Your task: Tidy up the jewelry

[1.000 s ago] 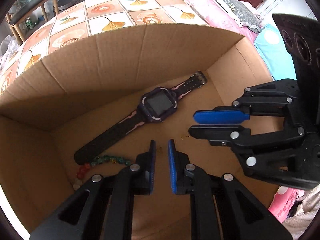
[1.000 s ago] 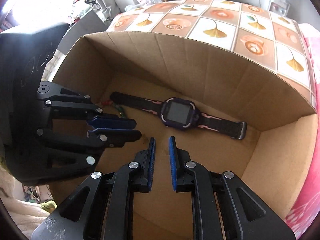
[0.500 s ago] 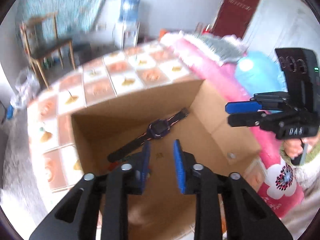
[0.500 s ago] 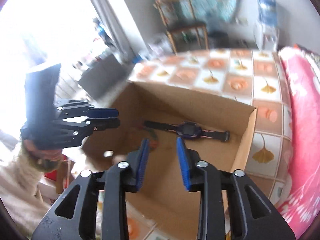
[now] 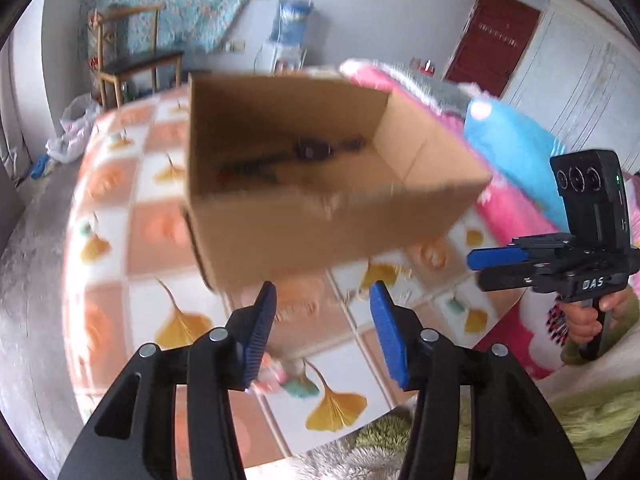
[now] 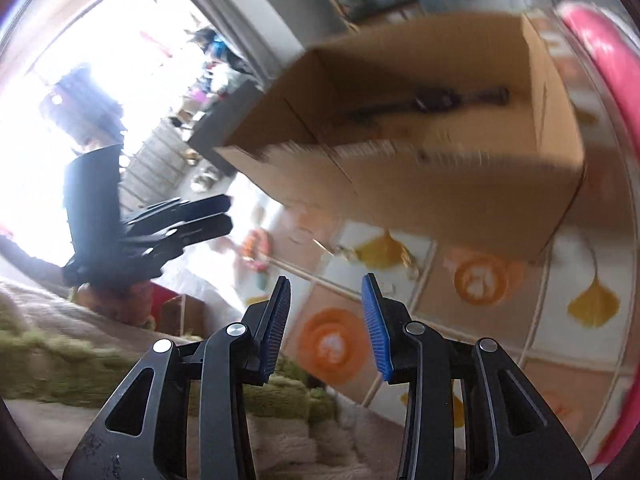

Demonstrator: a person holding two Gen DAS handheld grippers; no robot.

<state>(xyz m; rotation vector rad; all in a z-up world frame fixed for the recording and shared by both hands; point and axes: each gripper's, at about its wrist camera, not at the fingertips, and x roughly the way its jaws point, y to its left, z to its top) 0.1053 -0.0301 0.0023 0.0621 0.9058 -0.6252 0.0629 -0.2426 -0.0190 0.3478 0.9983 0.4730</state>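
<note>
Your left gripper (image 5: 322,320) has its blue fingers (image 5: 258,336) released with nothing between them, having just been opening, and your right gripper (image 6: 325,320) likewise stands parted and empty, also just opened wider. Both hang over the patterned surface (image 5: 160,320), near of the cardboard box (image 5: 320,232). The watch (image 6: 432,102) lies on the box floor toward its far wall.

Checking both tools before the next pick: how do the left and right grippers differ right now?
The left gripper has its jaws spread somewhat wider than the right gripper. Both have just been opening. Both are empty, have blue pads, and sit outside the cardboard box.
</note>
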